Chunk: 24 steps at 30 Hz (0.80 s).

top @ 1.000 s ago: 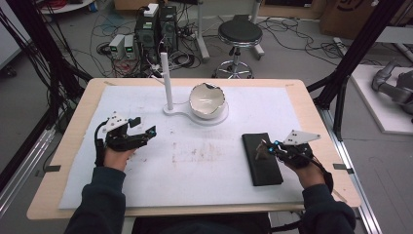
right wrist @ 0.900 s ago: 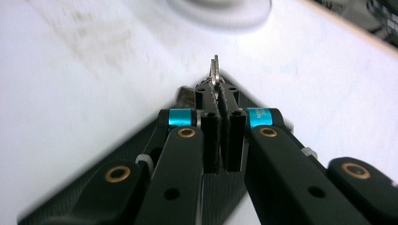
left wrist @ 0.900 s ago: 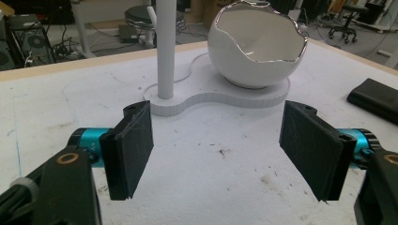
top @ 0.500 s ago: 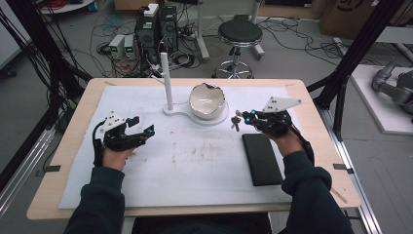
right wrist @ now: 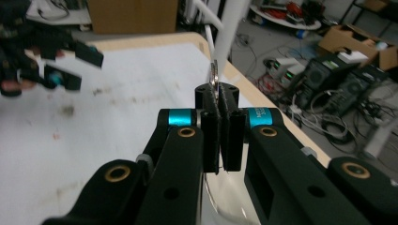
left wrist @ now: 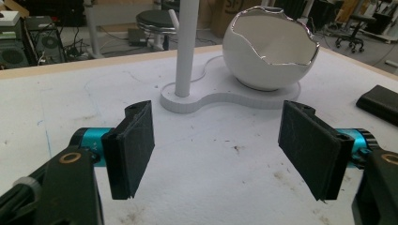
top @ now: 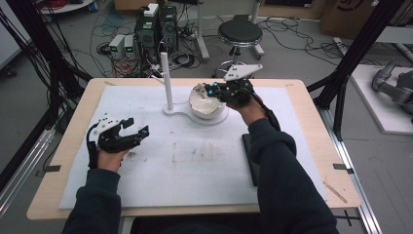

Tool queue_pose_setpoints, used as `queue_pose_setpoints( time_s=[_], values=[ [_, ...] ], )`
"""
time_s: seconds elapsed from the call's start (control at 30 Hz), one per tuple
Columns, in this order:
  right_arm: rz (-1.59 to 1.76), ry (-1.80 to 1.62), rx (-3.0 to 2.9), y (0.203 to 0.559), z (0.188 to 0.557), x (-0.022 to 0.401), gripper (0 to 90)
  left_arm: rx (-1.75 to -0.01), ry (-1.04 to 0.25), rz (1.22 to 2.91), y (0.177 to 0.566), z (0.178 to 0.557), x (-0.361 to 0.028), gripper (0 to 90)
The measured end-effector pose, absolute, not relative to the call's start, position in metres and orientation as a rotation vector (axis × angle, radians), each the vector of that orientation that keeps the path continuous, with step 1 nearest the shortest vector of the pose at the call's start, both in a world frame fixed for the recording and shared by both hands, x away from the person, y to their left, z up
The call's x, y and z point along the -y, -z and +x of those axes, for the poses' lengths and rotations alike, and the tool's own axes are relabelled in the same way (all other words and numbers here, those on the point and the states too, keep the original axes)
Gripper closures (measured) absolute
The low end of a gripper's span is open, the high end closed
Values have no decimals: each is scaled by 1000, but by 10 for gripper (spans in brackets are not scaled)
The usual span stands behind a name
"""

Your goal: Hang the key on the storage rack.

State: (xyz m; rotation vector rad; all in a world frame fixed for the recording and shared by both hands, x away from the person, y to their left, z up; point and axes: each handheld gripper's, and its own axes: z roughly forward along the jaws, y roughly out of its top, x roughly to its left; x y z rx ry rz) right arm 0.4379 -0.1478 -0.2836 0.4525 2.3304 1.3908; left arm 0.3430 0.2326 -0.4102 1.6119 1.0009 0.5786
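My right gripper (top: 211, 90) hangs over the rim of the white eggshell-shaped bowl (top: 204, 106), its jaws shut on a thin metal key (right wrist: 214, 75) that sticks out past the pads. In the right gripper view the pads (right wrist: 210, 126) press together around the metal, with the white post (right wrist: 232, 28) behind. My left gripper (top: 137, 128) rests on the white mat at the left, open with nothing between its pads (left wrist: 133, 150). From the left gripper view, the bowl (left wrist: 267, 51) and the post (left wrist: 187, 47) stand ahead on their shared white base.
A black flat case (top: 247, 146) lies on the mat at the right, partly under my right sleeve; its corner (left wrist: 380, 101) shows at the right edge of the left gripper view. The white mat (top: 195, 156) bears some dirt marks. The wooden table edge (top: 63, 146) frames it.
My right gripper has travelled from beside the black case toward the far side and left, rising until it is over the bowl, with the key in its jaws. The left gripper has stayed put.
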Motion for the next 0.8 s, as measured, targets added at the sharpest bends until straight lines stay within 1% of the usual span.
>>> queue_pose_setpoints(
  time_s=[0.1,0.13,0.2,0.23,0.27,0.33,0.37,0.6,0.8],
  values=[
    [443,-1412,-2340,277,447,128,891,-1005,-578,1607,411,342,-235,272],
    [422,-1421,-2351,272,453,115,891,-1003,-579,1608,411,342,-235,272],
    [412,-1428,-2354,270,455,108,891,-1005,-578,1607,412,341,-236,272],
    [381,-1428,-2361,264,460,94,891,-1005,-576,1608,412,341,-236,272],
    [381,-1428,-2361,264,460,94,891,-1008,-575,1606,412,341,-236,272],
    [361,-1425,-2369,260,464,80,890,-1008,-577,1604,412,340,-237,272],
    [345,-1416,-2377,257,468,68,891,-1008,-576,1600,412,340,-238,272],
    [338,-1400,-2384,254,480,40,891,-1020,-576,1589,413,338,-243,272],
    [410,-1359,-2391,263,491,37,890,-1023,-579,1586,413,337,-246,274]
  ],
)
